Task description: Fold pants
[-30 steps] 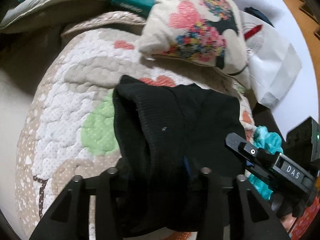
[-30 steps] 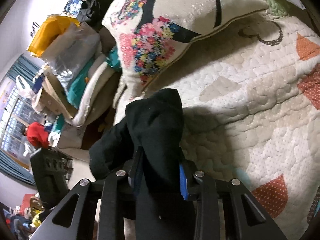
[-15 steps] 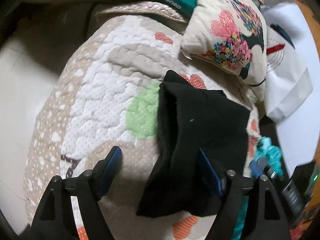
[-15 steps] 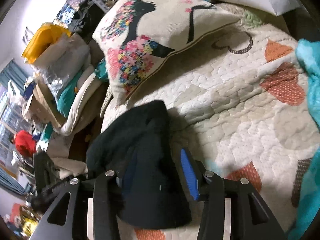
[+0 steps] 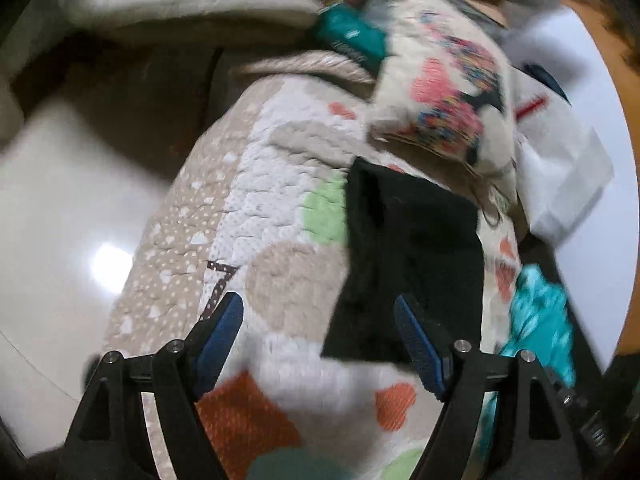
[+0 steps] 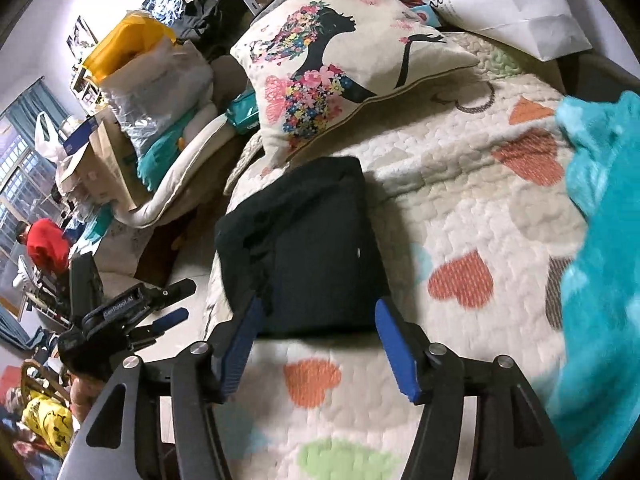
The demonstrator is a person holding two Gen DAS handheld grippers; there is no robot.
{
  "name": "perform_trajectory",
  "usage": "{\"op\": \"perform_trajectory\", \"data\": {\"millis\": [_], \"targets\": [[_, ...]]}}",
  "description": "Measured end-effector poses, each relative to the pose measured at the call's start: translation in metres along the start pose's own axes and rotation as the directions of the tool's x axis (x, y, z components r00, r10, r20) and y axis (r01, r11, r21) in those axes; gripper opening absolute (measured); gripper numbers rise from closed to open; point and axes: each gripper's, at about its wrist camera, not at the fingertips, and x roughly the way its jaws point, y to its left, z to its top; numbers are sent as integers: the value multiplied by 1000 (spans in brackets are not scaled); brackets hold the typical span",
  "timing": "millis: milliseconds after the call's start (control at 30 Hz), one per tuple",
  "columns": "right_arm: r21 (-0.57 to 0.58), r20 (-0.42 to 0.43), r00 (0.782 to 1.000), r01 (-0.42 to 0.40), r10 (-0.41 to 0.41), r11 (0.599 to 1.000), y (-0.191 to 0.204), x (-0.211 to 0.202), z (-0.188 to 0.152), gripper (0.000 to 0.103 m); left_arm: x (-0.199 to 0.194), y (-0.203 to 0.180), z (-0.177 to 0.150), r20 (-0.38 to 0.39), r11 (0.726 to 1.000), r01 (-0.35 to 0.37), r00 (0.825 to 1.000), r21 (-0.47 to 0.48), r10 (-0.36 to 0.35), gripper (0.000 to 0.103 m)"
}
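Note:
The black pants (image 5: 412, 256) (image 6: 316, 248) lie folded into a compact rectangle on the heart-patterned quilt (image 6: 460, 200), just below a cushion. My left gripper (image 5: 316, 304) hovers open over the quilt. Its right finger is near the pants' lower edge and nothing is pinched. My right gripper (image 6: 318, 308) is drawn back from the pants' near edge. Its jaws are opening, with only the quilt and the cloth's edge beyond the tips. In the right wrist view the left gripper (image 6: 182, 300) shows at the left, off the bed's edge.
A cushion with a floral figure (image 6: 332, 64) (image 5: 452, 92) rests behind the pants. A teal fluffy cloth (image 6: 600, 240) lies to their right and a white paper bag (image 6: 512, 4) at the back. The bed drops to pale floor (image 5: 60, 240). Bags are piled at the far left, near a person in red (image 6: 46, 242).
Both grippers let go of the pants, widened their jaws and pulled back and up. The pants now lie flat and folded on the quilt.

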Motion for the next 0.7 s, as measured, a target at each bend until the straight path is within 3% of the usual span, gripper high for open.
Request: {"op": "perform_trajectory", "data": {"millis": [100,200,267,367,467,500,567,700], "targets": [[-6,15,1000,20,-20,1000,1,-16,-23,72,-30,-31,-29,141,981,-108,986,164,85,77],[-23,38,997,64,-63,998,-2,-30,-47,74,-59,-54,-63,289,937,-220,947,273,138,78],[-23,54,994,101,-100,995,-7,-39,-64,75,-74,-59,-81,361,924,-256,921,283,145,88],[-34,66,984,168,-166,985,-15,-45,-80,76,-99,-56,-101,463,935,-258,878,243,122,102],[-50,80,975,213,-208,976,-18,-47,-85,76,-114,-55,-108,528,932,-280,841,232,121,103],[-54,90,973,220,-214,974,-17,-48,-85,76,-114,-55,-107,532,926,-298,836,232,136,103],[-77,111,967,238,-229,968,-12,-49,-86,78,-112,-53,-107,516,922,-307,843,237,148,103],[-133,134,958,272,-255,953,-1,-46,-91,80,-102,-46,-103,451,932,-268,882,245,135,103]]}}
